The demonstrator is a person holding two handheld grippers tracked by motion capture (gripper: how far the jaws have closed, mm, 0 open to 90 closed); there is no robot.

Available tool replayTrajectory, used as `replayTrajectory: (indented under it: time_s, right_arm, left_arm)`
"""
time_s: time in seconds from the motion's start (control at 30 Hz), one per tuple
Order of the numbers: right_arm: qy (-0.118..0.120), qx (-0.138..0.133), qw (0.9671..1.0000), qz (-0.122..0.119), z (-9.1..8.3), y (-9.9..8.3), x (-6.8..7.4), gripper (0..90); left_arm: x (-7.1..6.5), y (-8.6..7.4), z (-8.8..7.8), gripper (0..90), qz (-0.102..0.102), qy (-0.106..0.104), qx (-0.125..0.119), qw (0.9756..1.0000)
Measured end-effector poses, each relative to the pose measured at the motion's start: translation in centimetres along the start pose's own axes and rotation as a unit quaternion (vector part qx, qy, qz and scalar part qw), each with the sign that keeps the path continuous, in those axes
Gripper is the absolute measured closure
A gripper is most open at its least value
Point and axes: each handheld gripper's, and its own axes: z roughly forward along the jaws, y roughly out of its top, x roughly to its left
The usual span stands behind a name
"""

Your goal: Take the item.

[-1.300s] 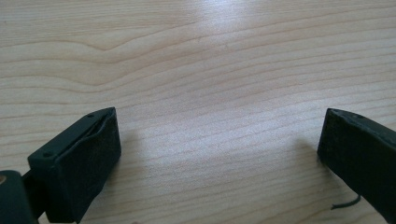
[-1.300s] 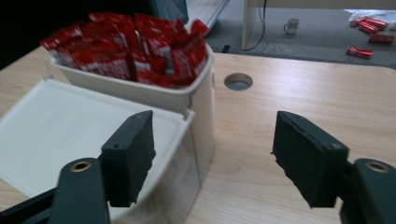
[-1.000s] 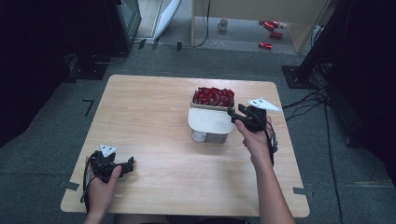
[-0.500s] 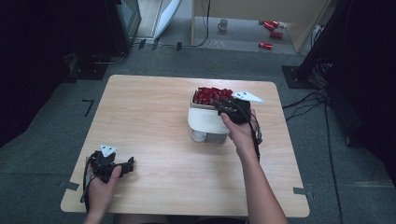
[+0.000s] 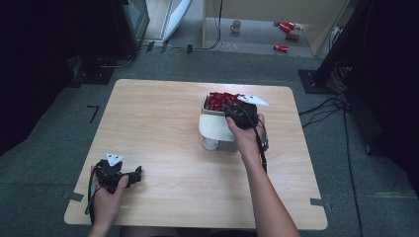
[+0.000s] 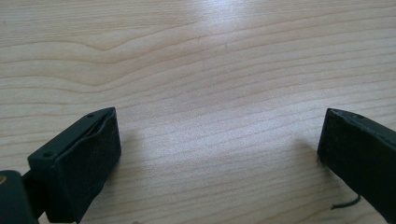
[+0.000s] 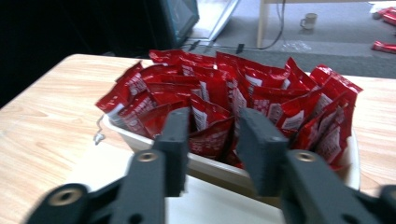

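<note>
Right gripper view: white box [image 7: 219, 170] holds red packets [image 7: 233, 98].

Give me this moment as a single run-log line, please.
left gripper: open, idle on table | right gripper: open, nearing red packets in white tray | nothing held

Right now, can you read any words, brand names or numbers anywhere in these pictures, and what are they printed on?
No text can be read as it stands.
Red packets in the white tray: white label patches with print, too blurred to read.
Mug on the floor: no legible marking.
Red items on the floor: too small to read.
Wooden table and right gripper: no writing seen.
</note>
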Motion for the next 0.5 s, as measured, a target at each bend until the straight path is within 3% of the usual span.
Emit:
replayTrajectory:
  time_s: [0.03, 0.13, 0.37, 0.5]
  right_arm:
    - [-0.004, 0.003, 1.0, 0.001, 0.1, -0.1, 0.0, 78.4]
    - [-0.001, -0.003, 1.0, -0.007, 0.1, -0.1, 0.0, 89.4]
    - [-0.011, -0.034, 0.9991, -0.023, -0.9, 0.4, 0.2, 90.0]
    - [-0.004, -0.04, 0.9992, -0.003, -1.2, 0.6, -0.2, 90.0]
  left_arm:
    - [0.0, 0.0, 0.0, 0.0, 0.0, 0.0, 0.0, 1.0]
    - [0.0, 0.0, 0.0, 0.0, 0.0, 0.0, 0.0, 1.0]
    - [0.0, 0.0, 0.0, 0.0, 0.0, 0.0, 0.0, 1.0]
    - [0.0, 0.0, 0.0, 0.0, 0.0, 0.0, 0.0, 1.0]
